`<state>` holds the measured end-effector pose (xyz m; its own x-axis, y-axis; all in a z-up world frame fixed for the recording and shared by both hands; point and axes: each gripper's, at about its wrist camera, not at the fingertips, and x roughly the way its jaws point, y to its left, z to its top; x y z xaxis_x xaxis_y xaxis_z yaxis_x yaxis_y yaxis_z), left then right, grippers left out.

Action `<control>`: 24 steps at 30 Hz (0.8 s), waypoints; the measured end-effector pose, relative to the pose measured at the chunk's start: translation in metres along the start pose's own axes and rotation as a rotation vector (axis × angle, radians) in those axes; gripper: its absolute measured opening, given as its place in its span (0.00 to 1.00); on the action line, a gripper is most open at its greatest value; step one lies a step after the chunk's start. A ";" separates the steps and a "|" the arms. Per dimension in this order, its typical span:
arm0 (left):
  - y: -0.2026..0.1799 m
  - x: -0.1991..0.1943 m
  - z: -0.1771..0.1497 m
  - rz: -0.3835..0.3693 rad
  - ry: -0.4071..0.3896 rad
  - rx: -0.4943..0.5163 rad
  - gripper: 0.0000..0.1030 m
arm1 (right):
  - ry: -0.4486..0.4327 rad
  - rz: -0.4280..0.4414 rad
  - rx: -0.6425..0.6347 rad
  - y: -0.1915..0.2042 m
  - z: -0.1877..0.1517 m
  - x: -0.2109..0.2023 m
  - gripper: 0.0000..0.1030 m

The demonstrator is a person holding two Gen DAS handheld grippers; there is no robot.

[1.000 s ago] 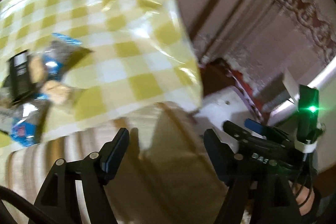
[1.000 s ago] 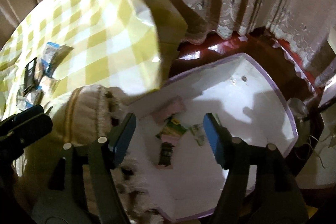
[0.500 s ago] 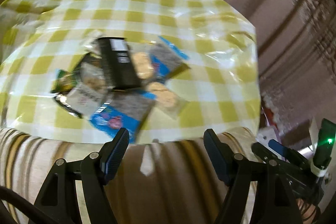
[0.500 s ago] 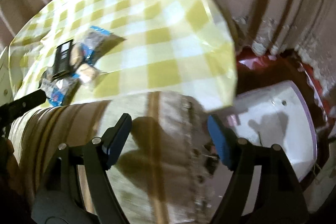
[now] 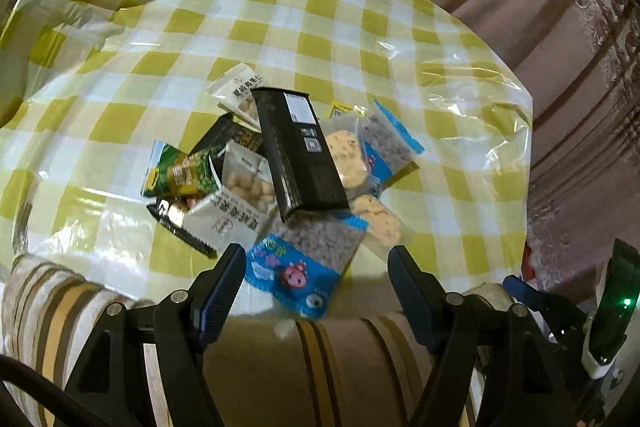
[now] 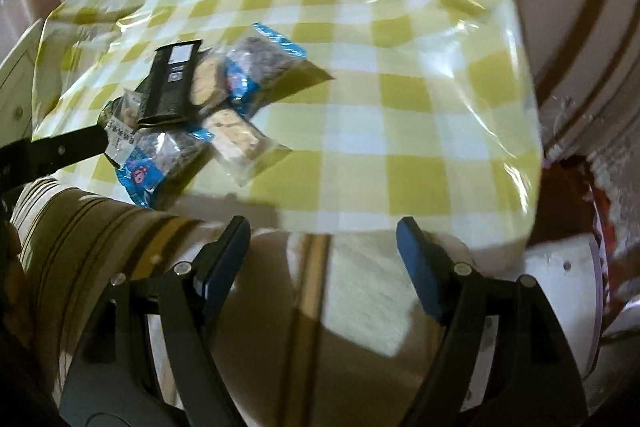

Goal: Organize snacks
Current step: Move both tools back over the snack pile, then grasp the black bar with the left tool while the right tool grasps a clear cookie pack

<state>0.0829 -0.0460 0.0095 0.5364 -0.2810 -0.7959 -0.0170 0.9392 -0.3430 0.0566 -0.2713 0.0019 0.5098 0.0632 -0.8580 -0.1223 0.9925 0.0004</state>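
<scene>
The snack pile (image 5: 280, 179) lay on the desk (image 5: 440, 131) at twelve o'clock, just beyond my left claw (image 5: 316, 267), wide open, empty; right claw (image 6: 322, 251), equally open, stood farther off.

Black tool (image 5: 316, 269), seemingly blue-padded fingers (image 5: 224, 277)

Right wrist view is motion-blurred; print on the snack pile (image 6: 188, 95) is unreadable. The black packet (image 5: 298, 151) covers the cracker packs beneath it. The white bin (image 6: 560, 291) is cut off by the tabletop (image 6: 420, 131) edge, contents unseen.
</scene>
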 end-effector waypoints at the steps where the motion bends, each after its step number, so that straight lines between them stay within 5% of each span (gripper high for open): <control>1: 0.001 0.002 0.003 0.001 -0.002 -0.001 0.72 | 0.000 0.005 -0.009 0.004 0.002 0.002 0.76; 13: 0.001 0.033 0.037 0.031 -0.009 0.026 0.72 | 0.022 0.033 -0.113 0.041 0.035 0.044 0.76; 24: -0.001 0.077 0.063 0.066 0.062 0.055 0.72 | 0.062 0.062 -0.181 0.057 0.049 0.069 0.76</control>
<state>0.1771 -0.0558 -0.0197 0.4821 -0.2285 -0.8458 -0.0029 0.9650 -0.2623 0.1265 -0.2052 -0.0317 0.4442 0.1115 -0.8890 -0.3055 0.9516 -0.0333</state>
